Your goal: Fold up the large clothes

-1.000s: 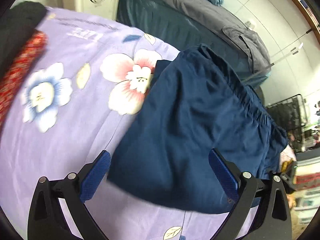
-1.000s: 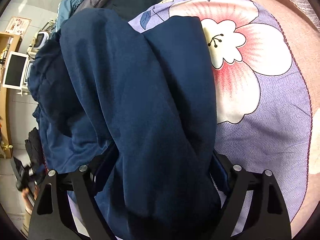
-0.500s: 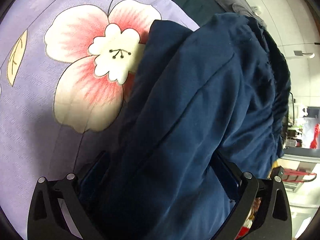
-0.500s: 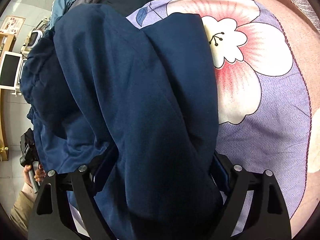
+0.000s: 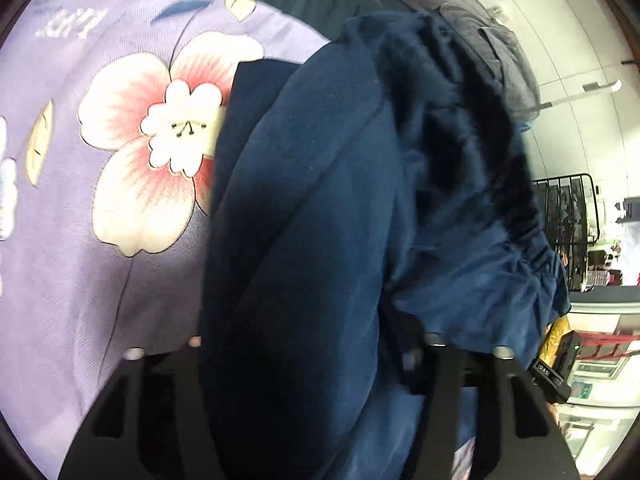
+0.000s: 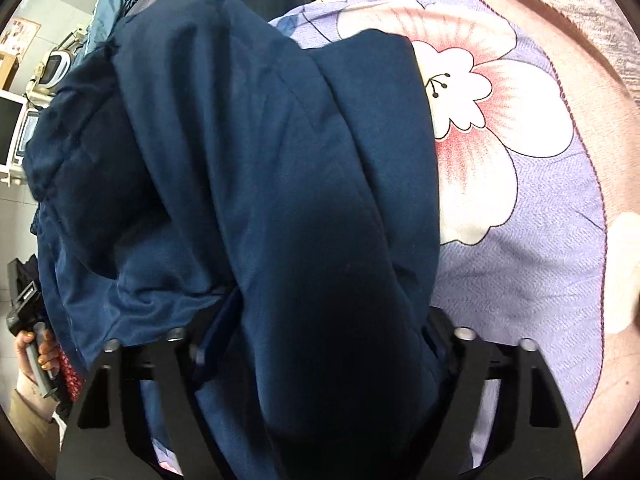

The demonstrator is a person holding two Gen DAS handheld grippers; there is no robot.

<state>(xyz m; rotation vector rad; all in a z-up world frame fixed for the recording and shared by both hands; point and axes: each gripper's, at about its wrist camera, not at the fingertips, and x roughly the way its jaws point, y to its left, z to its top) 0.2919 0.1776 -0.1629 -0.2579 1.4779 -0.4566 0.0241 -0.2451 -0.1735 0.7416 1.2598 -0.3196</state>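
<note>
Left gripper (image 5: 304, 364): black frame, matte; fingers buried in navy cloth, clamped on a thick fold.
Right gripper (image 6: 320, 344): same black frame; blue pad edge (image 6: 218, 328) showing at left, rest buried; closed on a bunched fold.
Navy garment (image 5: 320, 208): soft woven cloth, faint nap, rounded bulging folds; draped over both grippers, far part resting on the sheet. Gathered, puckered waistband (image 5: 520, 248) at right in left view.
Seam (image 6: 296, 104): long diagonal ridge across the upper fold, right view.
Sheet (image 5: 80, 280): lilac, fine ribbed weave; under the garment.
Flower print (image 5: 160, 148): white-pink petals, thin dark outline, black stamens; partly covered by navy edge.
Hand (image 6: 38, 356): lower left of right view, gripping a handle.
Grey clothing (image 5: 496, 52): limp heap beyond the sheet.
Black wire rack (image 5: 568, 220): far right, thin bars.
</note>
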